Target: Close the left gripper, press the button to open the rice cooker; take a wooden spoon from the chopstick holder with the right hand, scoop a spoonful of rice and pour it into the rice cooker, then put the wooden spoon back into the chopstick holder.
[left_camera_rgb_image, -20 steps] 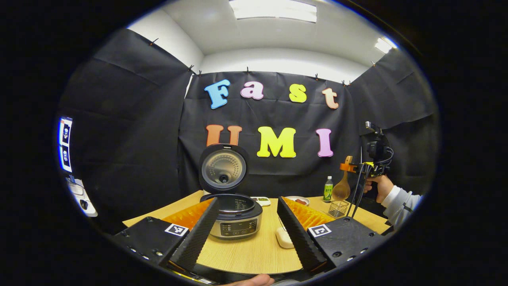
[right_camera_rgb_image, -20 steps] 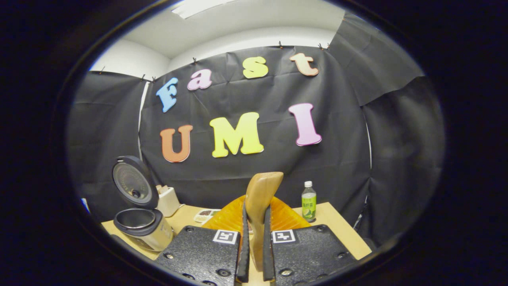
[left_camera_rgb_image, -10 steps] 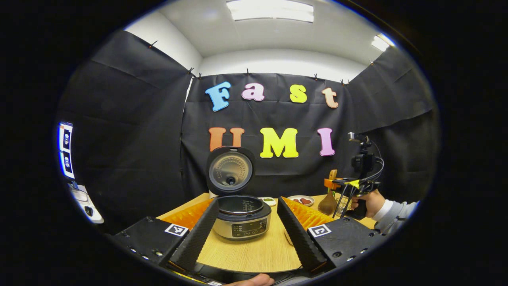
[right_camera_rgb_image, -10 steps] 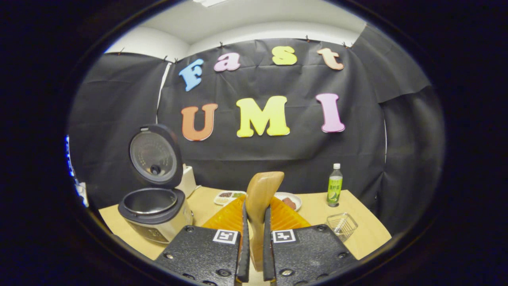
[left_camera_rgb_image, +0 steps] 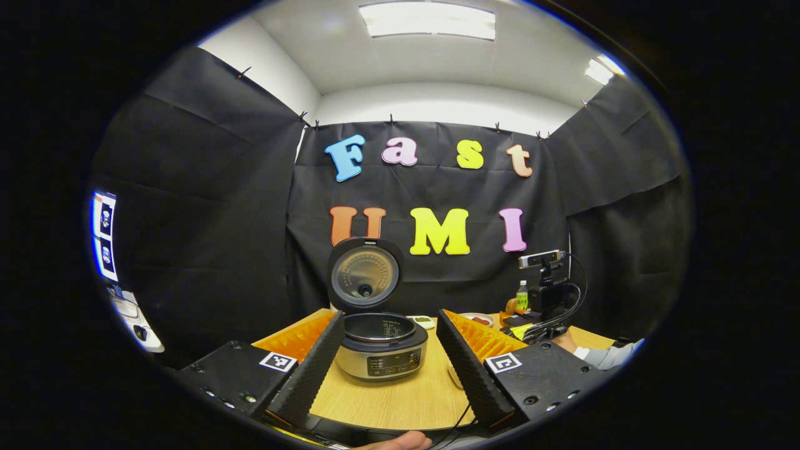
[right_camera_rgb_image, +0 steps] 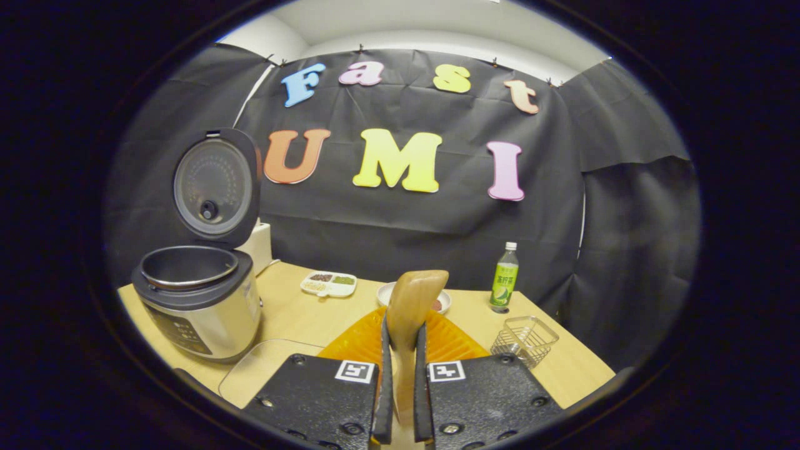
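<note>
Right gripper clamped on wooden spoon, bottom centre, handle end up, long axis vertical. Left gripper spread wide, framing open rice cooker at lower centre.

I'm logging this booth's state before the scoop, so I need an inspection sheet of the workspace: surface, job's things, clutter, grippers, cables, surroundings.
Surface: light wooden table, bare in the middle.
Job's things: silver rice cooker with black rim, its round lid standing open, pot looks empty; wooden spoon clamped by its handle; wire-mesh chopstick holder stands empty.
Clutter: green drink bottle, white divided tray, small white plate, clear flat tray.
Grippers: left gripper open, facing the cooker; right gripper shut on the spoon.
Cables: black cable looping from the right gripper's camera.
Surroundings: black cloth walls, ceiling light panels.
</note>
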`<control>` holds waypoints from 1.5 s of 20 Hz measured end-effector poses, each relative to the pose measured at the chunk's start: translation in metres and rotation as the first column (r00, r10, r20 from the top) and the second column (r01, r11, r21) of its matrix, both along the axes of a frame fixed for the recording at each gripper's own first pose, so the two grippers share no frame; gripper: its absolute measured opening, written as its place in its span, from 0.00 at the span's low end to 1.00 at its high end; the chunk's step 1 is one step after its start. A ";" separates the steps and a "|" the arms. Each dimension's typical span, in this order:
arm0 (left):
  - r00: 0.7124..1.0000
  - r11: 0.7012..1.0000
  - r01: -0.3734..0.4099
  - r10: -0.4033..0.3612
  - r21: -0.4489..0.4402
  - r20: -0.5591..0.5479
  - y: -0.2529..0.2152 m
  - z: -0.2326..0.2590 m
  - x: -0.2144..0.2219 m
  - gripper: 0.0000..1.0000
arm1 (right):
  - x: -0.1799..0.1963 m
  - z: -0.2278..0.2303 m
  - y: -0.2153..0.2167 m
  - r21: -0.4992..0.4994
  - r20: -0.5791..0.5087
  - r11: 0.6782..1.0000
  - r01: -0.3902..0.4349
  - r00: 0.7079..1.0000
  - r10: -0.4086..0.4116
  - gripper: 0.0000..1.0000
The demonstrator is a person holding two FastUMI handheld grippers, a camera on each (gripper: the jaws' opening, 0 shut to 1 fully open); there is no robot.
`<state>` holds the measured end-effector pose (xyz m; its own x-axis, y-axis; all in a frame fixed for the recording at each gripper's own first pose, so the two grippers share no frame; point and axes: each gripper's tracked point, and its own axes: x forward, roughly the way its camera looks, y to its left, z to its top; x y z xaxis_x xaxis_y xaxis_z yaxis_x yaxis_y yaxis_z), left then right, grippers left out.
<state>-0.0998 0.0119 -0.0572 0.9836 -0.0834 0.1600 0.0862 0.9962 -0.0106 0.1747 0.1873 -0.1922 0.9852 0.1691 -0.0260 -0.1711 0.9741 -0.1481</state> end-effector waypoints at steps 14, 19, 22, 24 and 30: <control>1.000 1.000 -0.004 0.004 -0.006 -0.017 0.003 -0.005 0.000 0.94 | -0.045 -0.035 0.008 0.293 -0.335 0.956 0.016 0.938 0.087 0.18; 1.000 1.000 0.004 -0.003 0.011 -0.023 -0.002 -0.008 0.003 0.94 | -0.045 -0.036 0.014 0.451 -0.384 0.892 0.000 0.902 0.195 0.17; 1.000 1.000 0.007 -0.007 0.022 -0.029 -0.007 -0.009 0.006 0.94 | -0.042 -0.038 0.018 0.547 -0.425 0.837 0.010 0.865 0.267 0.17; 0.999 1.000 0.010 -0.009 0.024 -0.034 -0.007 -0.011 0.008 0.94 | -0.041 -0.039 0.016 0.613 -0.452 0.789 0.035 0.835 0.315 0.16; 0.999 1.000 -0.020 0.020 0.015 -0.048 0.002 -0.017 0.014 0.94 | -0.037 -0.046 0.005 0.793 -0.480 0.588 0.159 0.758 0.443 0.15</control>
